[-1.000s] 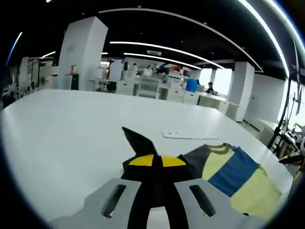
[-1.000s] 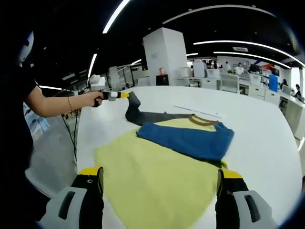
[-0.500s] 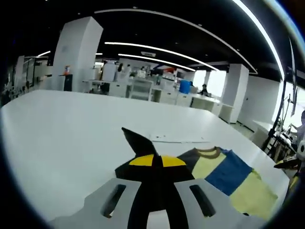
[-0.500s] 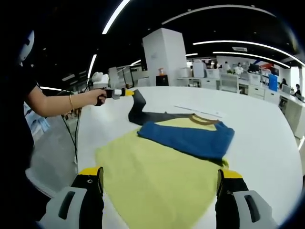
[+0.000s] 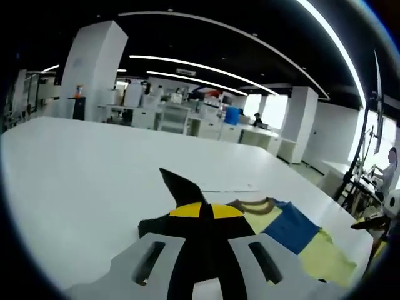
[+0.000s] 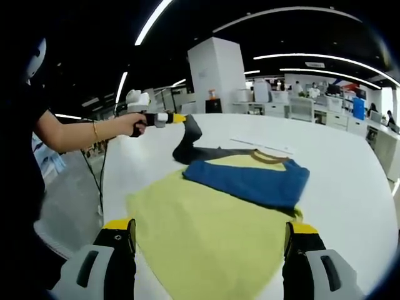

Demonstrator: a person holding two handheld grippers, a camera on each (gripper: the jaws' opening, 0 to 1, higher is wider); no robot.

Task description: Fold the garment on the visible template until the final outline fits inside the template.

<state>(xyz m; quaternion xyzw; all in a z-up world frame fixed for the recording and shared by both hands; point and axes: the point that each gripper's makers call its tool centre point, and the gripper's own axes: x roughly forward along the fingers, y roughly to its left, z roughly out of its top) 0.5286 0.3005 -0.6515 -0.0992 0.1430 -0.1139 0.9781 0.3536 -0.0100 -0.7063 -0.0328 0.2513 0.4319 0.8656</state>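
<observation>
Here the yellow-and-blue garment (image 6: 212, 212) lies half folded, dark sleeve (image 6: 187, 140) lifted.

Garment (image 6: 219, 212) flat on surface (image 6: 350, 181), one sleeve lifted.
Left gripper (image 6: 178, 119) pinches sleeve (image 6: 187, 140) at garment's far left corner in right gripper view; other sleeve (image 6: 247, 181) lies folded across the body. Template (image 6: 262, 145) lies just behind collar. Right gripper (image 6: 209, 240) hangs over near hem, fingers (image 6: 122, 234) apart.
</observation>
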